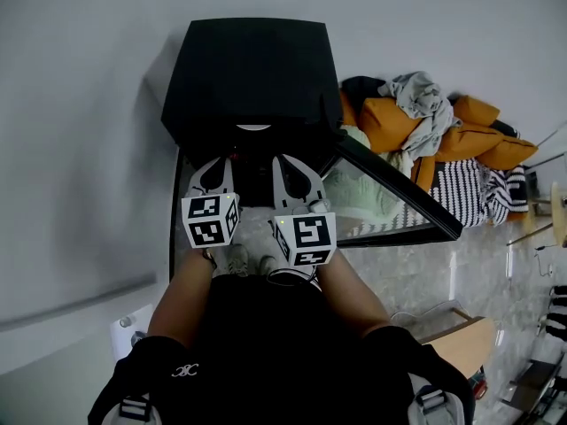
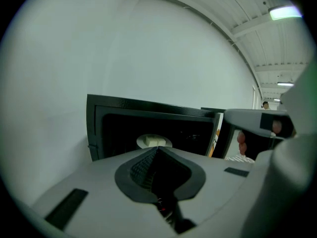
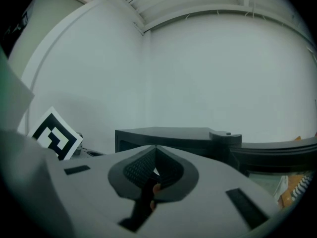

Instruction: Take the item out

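Left tongs [image 2: 157, 149]: jaws together, tips meeting, nothing between them. Right tongs [image 3: 154, 149]: also closed and empty. In the head view the two are held side by side, slightly apart, both pointing into the mouth of the black microwave [image 1: 248, 69] with their tips at about its threshold. The door [image 1: 394, 193] is swung wide to the right, so the opening is unobstructed. The item is a pale block [image 2: 154, 139] on a white plate [image 2: 140, 142], around the middle of the cavity floor and almost straight ahead of the left tongs. The right gripper view shows mainly the oven's top and the door edge, not the cavity. Beyond the door lies a heap of orange cushions and clothes [image 1: 443, 122], well apart and of no concern. Judgement: the task is at the approach, with no grasp begun. For a clean step, open the jaws before going in, since the cavity looks low and dark with little room to adjust. The left side is better lined up, so it should lead. I cannot tell how firm the block is, so taking the plate by its near rim seems safer than pinching the block. Support the plate with the right tongs on the opposite rim, draw it straight back and level, and keep the right side off the door's inner edge. Main risk: a tilted plate lets the block slide off.
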